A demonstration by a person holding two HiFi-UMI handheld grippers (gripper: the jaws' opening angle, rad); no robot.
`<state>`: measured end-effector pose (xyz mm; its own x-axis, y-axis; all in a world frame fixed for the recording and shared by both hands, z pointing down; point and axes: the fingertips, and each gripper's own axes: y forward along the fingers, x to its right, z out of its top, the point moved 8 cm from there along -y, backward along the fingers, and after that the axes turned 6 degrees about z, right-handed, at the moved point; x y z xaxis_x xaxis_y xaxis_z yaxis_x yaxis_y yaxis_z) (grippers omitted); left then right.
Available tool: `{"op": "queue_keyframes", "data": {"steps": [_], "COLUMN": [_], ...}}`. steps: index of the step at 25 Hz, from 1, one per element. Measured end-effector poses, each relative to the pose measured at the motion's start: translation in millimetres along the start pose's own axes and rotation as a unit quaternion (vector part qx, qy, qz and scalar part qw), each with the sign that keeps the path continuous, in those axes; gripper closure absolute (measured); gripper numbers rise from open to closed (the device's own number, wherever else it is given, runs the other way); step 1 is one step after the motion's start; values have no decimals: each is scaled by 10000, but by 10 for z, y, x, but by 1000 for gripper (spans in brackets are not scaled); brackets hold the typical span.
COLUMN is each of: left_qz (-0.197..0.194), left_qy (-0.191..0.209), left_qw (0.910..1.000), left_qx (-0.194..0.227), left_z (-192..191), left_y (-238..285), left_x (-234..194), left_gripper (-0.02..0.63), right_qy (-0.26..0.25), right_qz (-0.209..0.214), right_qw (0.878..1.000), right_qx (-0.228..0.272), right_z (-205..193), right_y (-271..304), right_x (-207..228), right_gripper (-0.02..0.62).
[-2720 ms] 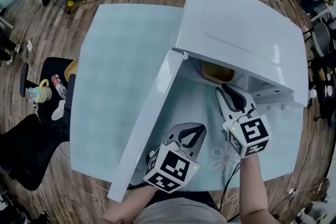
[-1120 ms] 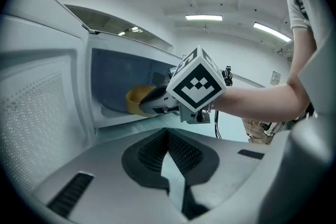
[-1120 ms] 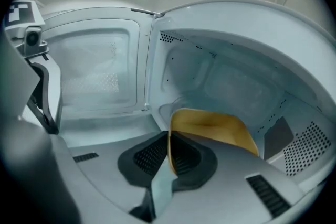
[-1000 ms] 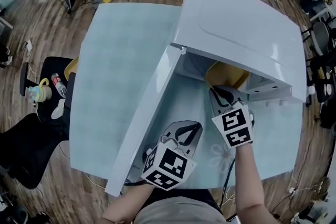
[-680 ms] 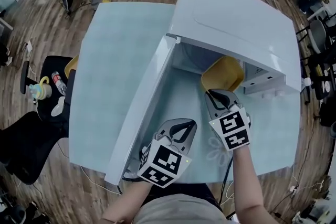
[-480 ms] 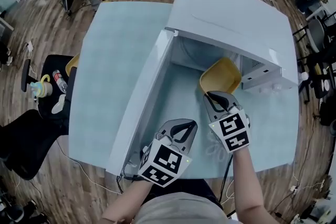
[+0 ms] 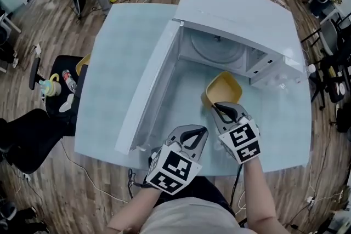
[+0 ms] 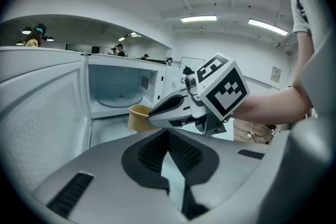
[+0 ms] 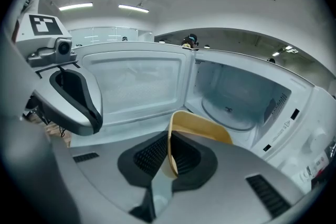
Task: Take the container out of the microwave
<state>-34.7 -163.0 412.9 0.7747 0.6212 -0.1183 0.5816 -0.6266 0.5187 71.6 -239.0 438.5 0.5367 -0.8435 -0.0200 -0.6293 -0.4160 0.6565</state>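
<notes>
The container (image 7: 222,89), a yellow open-topped tub, is shown clear of the microwave (image 7: 247,13), held over the table (image 7: 109,63) just in front of the open cavity. Nearest the person, the left gripper (image 7: 201,131) is seen with its jaws brought together on nothing; no object is touched by it, and it is carried just beside the other tool. Immediately beyond, the right gripper (image 7: 222,108) is clamped on the near wall of the container, one pad inside the rim and one outside; in the right gripper view this wall is seen edge-on between the pads. No contents are visible in the exposed part of the interior, so the tub is judged empty. It is judged to be light, thin-walled and fairly stiff, with a smooth surface. Because it is pinched at a single wall, a pivot or slip about the pads is possible; a hold set well down over the rim, with the tub carried level, is therefore to be preferred. Farther off, the door (image 7: 148,90) is seen swung wide to the left of the opening. Behind it, the cavity is occupied only by the round turntable (image 7: 215,51), with no second vessel inside. The removal is judged essentially complete, and only the setting-down on the table is left.
</notes>
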Motion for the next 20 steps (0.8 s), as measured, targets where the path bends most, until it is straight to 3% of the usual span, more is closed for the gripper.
{"op": "queue_keyframes", "data": {"steps": [10,20], "left_qz": [-131,-80], "left_qy": [228,436], "left_qw": [9996,9990], "left_qx": [-74,93], "left_z": [-108,-72], "left_y": [-247,-501], "left_x": [431,685], "left_gripper": [592,592], "right_qy": [515,1331], "right_qz": [348,725], "right_qw": [9964,9762], "right_qx": [584,1552], "right_z": [-171,-325], "right_y": [-608,-1186], "right_x": [-451,-874], "right_gripper": [566,566]}}
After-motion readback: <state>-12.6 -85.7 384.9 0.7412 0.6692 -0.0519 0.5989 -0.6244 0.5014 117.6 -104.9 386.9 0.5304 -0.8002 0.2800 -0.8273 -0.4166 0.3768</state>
